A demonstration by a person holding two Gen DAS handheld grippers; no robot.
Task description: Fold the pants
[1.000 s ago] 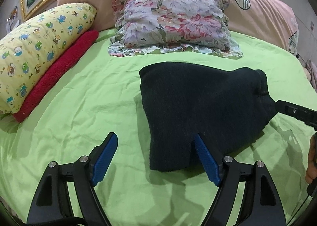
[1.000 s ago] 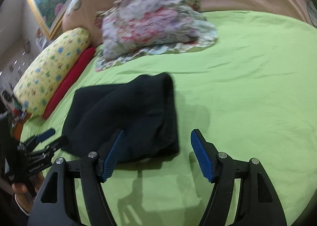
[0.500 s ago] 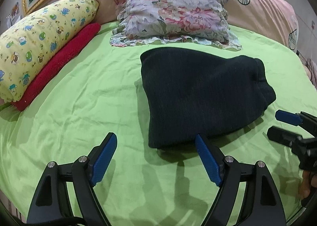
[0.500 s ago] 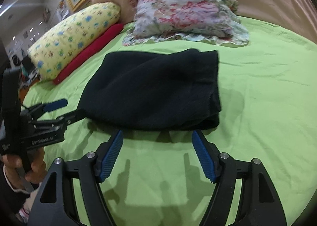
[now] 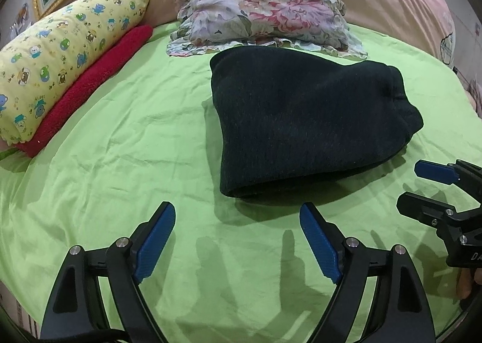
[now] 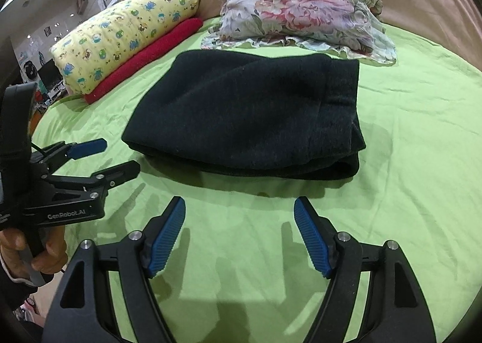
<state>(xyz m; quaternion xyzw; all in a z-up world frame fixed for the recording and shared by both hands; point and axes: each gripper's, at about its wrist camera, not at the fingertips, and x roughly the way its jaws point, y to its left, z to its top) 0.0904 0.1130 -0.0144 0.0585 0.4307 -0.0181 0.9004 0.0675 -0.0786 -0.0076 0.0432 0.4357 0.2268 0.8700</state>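
Both claws hang spread with nothing between their blue pads: the left gripper (image 5: 238,240), its jaws opening a little wider, and the right gripper (image 6: 239,234), each tilted down over bare green sheet (image 5: 120,162) near the bed's front edge. Just beyond their tips, untouched, lie the pants (image 5: 301,120), a dark, thick, roughly squared bundle of several layers in the middle of the bed, its far edge close to the floral pillow (image 5: 262,8). A yellow printed pillow (image 5: 60,54) and a red roll (image 5: 96,84) line the bed's left edge. Judging by the compact stack and both claws released and clear of it, the folding looks finished; at most a little tidying of the slightly bulging right-hand end (image 5: 403,108) remains.
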